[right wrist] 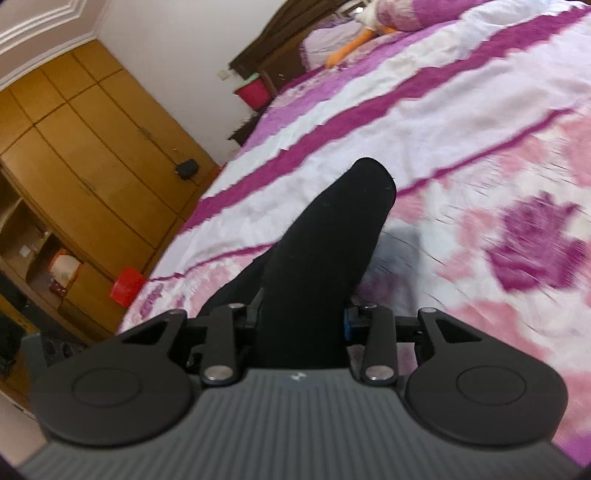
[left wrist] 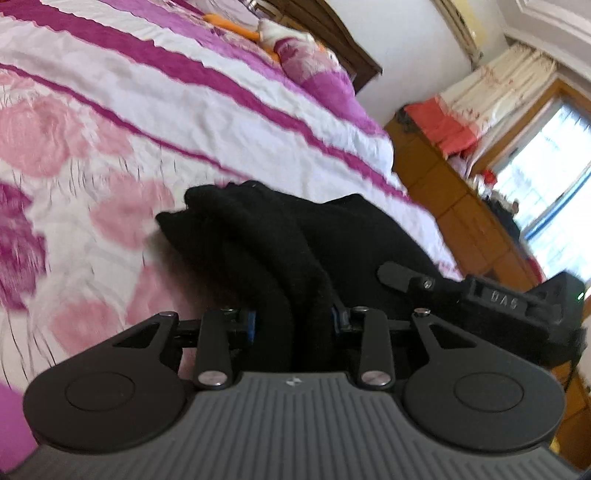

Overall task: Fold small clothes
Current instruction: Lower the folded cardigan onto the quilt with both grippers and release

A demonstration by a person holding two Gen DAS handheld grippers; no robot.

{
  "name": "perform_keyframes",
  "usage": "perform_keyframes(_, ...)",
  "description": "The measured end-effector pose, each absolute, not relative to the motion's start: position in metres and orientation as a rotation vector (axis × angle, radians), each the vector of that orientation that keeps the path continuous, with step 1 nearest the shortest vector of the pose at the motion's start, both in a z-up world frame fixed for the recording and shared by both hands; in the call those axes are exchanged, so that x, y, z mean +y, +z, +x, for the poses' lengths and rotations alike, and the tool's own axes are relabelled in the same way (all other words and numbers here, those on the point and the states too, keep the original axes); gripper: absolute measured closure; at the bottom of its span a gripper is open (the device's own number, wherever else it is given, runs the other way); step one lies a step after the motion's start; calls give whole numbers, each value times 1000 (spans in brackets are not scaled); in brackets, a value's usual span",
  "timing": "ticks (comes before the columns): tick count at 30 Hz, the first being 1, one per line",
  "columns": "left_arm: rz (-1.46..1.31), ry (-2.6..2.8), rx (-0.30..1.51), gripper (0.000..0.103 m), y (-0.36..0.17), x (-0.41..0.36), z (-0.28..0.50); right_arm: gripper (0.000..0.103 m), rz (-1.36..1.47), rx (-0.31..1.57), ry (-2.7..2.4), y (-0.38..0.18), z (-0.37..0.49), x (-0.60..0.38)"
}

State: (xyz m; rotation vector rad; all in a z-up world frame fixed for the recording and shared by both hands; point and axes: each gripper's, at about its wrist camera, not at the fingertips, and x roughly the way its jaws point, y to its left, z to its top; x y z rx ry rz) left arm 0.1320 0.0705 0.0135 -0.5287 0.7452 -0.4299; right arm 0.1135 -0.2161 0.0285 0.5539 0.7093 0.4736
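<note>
A small black knit garment hangs bunched over the pink and purple bedspread. My left gripper is shut on one end of it, and the cloth hides the fingertips. My right gripper shows at the right of the left wrist view, holding the same cloth. In the right wrist view my right gripper is shut on the black garment, whose rounded end sticks out forward above the bedspread. Both views are blurred by motion.
Pillows and an orange and white soft toy lie at the head of the bed. A wooden wardrobe stands by the bed, with a red box beside it. A wooden cabinet and a window are on the other side.
</note>
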Motion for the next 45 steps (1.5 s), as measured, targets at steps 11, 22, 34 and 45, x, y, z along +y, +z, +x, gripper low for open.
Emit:
perform_keyframes(11,-321,-264,767,42,-14,45,124,50,456,724,369,-30,98,-218)
perform_keyframes(22,-211,-171,744,32,27,39,87,34,374,609,312,6,57,-221)
perform_keyframes(34,-175,-132,755,9,34,24,45,23,310,569,328,26,2,-221)
perform_keyframes(45,-77,-98,813,6,4,1,17,23,224,646,315,-6,-27,-212)
